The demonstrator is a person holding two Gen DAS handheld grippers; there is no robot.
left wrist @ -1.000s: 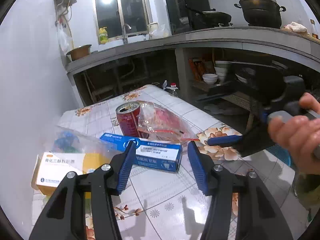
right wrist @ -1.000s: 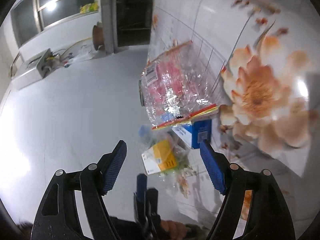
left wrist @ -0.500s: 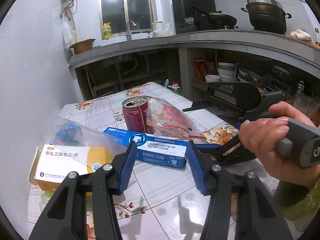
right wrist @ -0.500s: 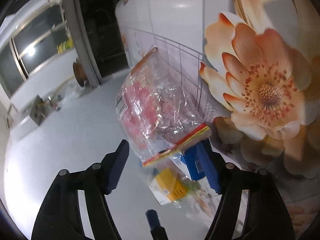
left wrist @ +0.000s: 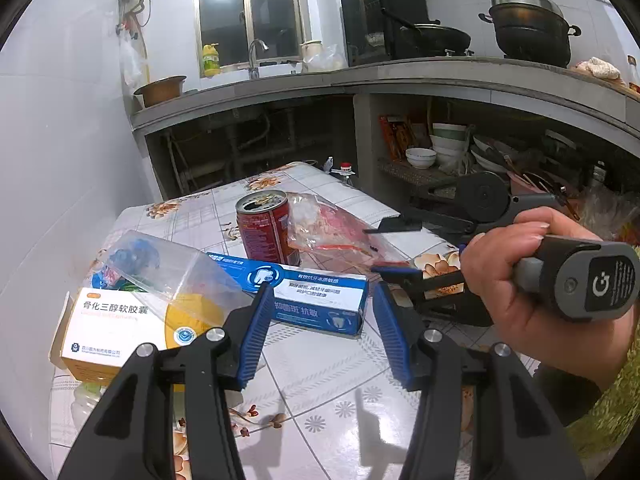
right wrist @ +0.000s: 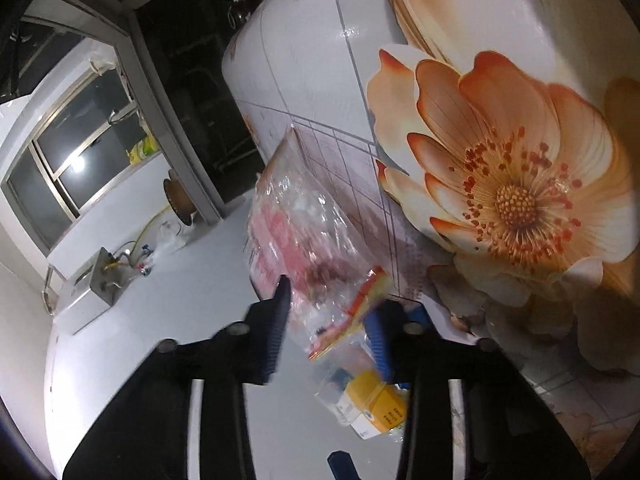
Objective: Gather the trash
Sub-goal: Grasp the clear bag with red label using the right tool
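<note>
On the flowered table (left wrist: 320, 408) lie a blue toothpaste box (left wrist: 308, 292), a red drink can (left wrist: 266, 232), a clear plastic bag with pink contents (left wrist: 332, 232), a white and orange medicine box (left wrist: 120, 328) and a clear plastic wrapper (left wrist: 160, 264). My left gripper (left wrist: 320, 328) is open and empty, just in front of the toothpaste box. My right gripper (right wrist: 328, 332) is open, its jaws on either side of the plastic bag's (right wrist: 304, 240) red-edged end; it also shows in the left wrist view (left wrist: 384, 248).
A grey kitchen counter (left wrist: 400, 76) with pots and a black appliance runs behind the table. Bowls (left wrist: 420, 156) sit on a shelf under it. A white wall (left wrist: 48, 160) stands to the left of the table.
My right gripper has moved in toward the plastic bag and its jaws have narrowed around the bag's end. My left gripper has edged slightly closer to the toothpaste box.
</note>
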